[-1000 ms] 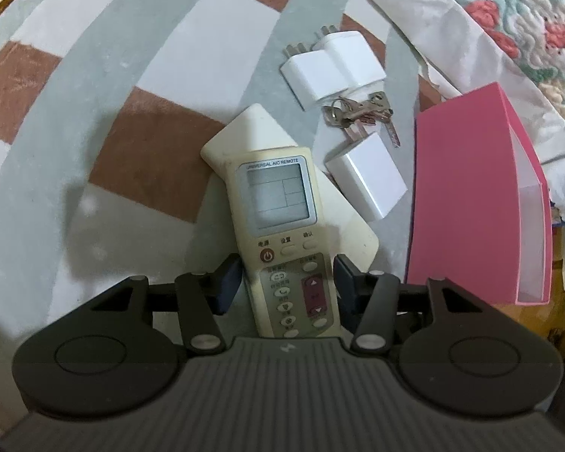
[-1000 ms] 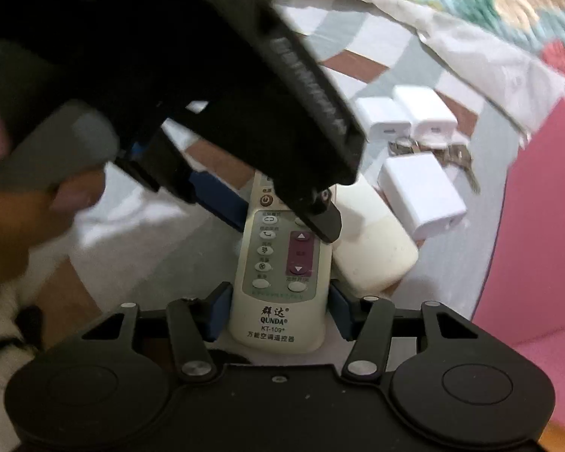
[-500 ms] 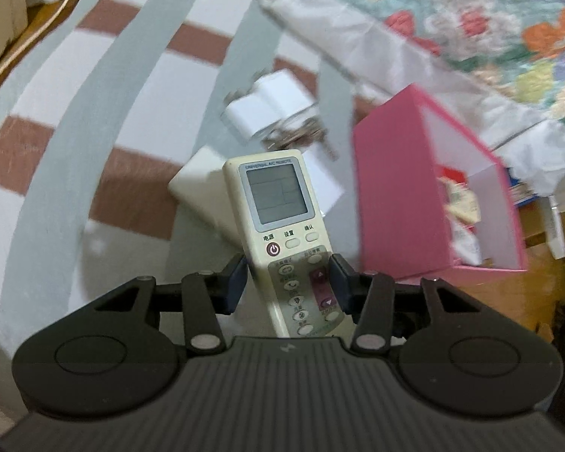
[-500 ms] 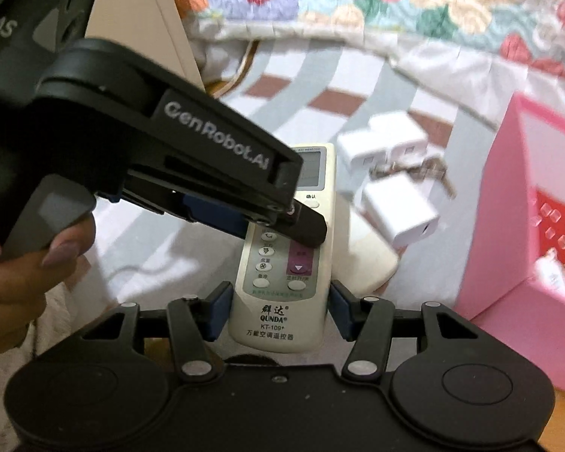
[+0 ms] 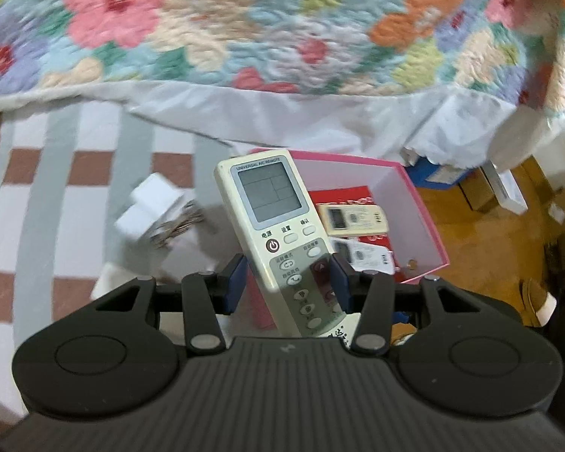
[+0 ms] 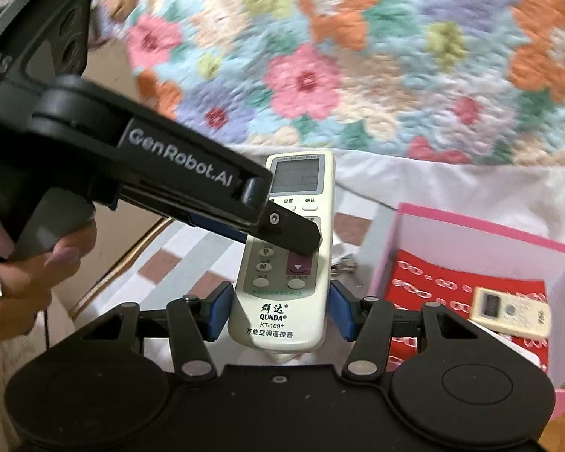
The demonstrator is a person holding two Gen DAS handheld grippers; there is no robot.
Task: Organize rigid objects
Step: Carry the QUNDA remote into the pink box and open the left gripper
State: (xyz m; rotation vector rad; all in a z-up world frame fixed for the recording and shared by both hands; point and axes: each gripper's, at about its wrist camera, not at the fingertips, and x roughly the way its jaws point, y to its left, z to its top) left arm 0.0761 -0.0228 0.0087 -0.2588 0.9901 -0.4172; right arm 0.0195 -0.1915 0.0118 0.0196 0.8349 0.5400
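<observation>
Both grippers point obliquely downward and clamp one cream air-conditioner remote (image 5: 278, 233). The left gripper (image 5: 288, 282) grips it at the button section, jaws part-closed with both blue pads against its sides; its screen end projects ahead of the jaws, tilted left. The right gripper (image 6: 278, 310) holds the remote's lower, labelled end, jaws likewise part-open, pads at its edges. The person's hand (image 6: 26, 275) holds the left gripper's handle. Ahead and right of both jaws sits the pink box (image 5: 422, 203), holding two smaller remotes (image 5: 352, 218).

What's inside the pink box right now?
The pink box holds a red packet with two small remotes on it. The held remote and gripper body hide its near corner.
</observation>
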